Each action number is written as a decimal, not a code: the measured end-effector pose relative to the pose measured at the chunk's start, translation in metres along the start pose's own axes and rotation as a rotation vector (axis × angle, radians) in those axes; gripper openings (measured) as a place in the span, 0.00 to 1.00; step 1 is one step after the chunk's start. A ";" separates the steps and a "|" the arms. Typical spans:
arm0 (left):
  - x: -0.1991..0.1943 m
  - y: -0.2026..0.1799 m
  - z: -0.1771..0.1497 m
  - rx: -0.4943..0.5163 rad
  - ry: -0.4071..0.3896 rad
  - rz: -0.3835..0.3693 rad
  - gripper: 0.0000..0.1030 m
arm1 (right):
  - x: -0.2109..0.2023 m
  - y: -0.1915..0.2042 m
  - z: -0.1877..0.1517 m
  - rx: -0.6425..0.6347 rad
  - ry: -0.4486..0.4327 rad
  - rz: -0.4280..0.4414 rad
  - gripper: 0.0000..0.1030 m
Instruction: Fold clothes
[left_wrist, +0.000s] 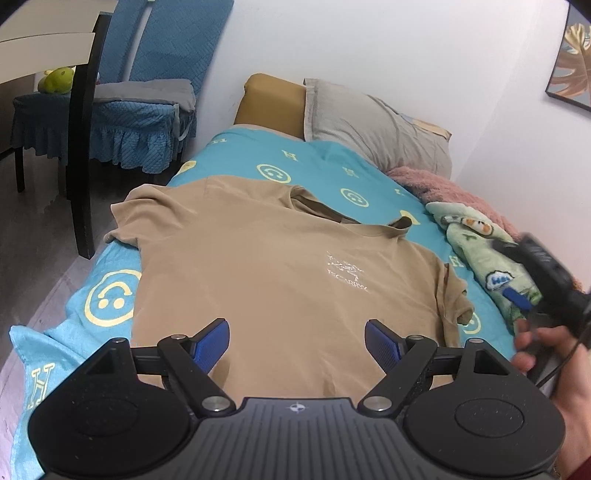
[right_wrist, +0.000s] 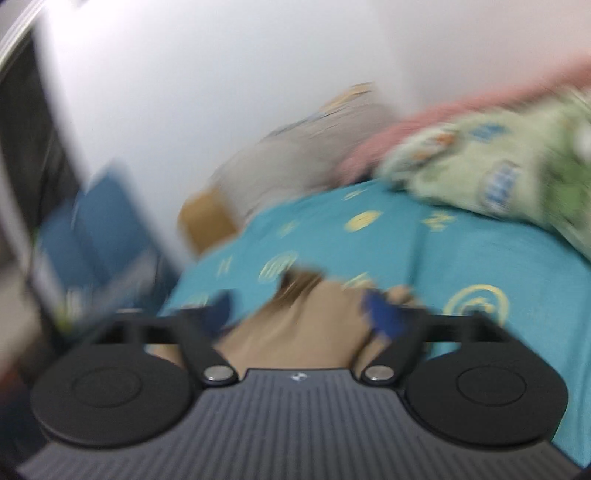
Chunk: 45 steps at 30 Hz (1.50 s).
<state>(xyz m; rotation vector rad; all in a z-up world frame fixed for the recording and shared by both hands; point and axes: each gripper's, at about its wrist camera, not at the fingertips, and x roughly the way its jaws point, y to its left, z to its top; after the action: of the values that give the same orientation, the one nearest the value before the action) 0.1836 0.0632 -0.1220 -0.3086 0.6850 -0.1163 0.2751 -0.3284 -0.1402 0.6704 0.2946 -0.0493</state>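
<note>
A tan T-shirt (left_wrist: 266, 266) lies flat, front up, on the teal bedspread (left_wrist: 317, 166), collar toward the pillow. My left gripper (left_wrist: 295, 343) is open and empty, hovering over the shirt's lower hem area. My right gripper (left_wrist: 517, 299) shows at the right edge of the left wrist view, held in a hand beside the shirt's right sleeve. In the blurred right wrist view my right gripper (right_wrist: 299, 314) is open above the tan shirt (right_wrist: 295, 325), near its sleeve and collar.
A grey pillow (left_wrist: 373, 125) and a tan cushion (left_wrist: 269, 103) lie at the head of the bed. A green patterned blanket (left_wrist: 484, 254) and a pink one (left_wrist: 443, 188) lie along the wall. Blue-covered chairs (left_wrist: 140, 122) and a dark table leg (left_wrist: 83, 147) stand to the left.
</note>
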 end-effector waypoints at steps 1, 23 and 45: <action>0.001 0.000 -0.001 -0.002 0.006 0.000 0.80 | 0.002 -0.019 0.002 0.102 0.010 -0.005 0.91; 0.025 -0.012 -0.010 0.043 0.041 -0.005 0.80 | 0.090 -0.063 0.017 0.051 0.149 -0.070 0.06; 0.015 -0.016 -0.019 0.092 0.062 -0.003 0.79 | 0.050 -0.117 0.001 0.286 0.333 -0.129 0.82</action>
<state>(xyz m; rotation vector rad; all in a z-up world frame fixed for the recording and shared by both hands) 0.1831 0.0406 -0.1395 -0.2182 0.7379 -0.1604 0.3067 -0.4177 -0.2244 0.9444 0.6601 -0.1044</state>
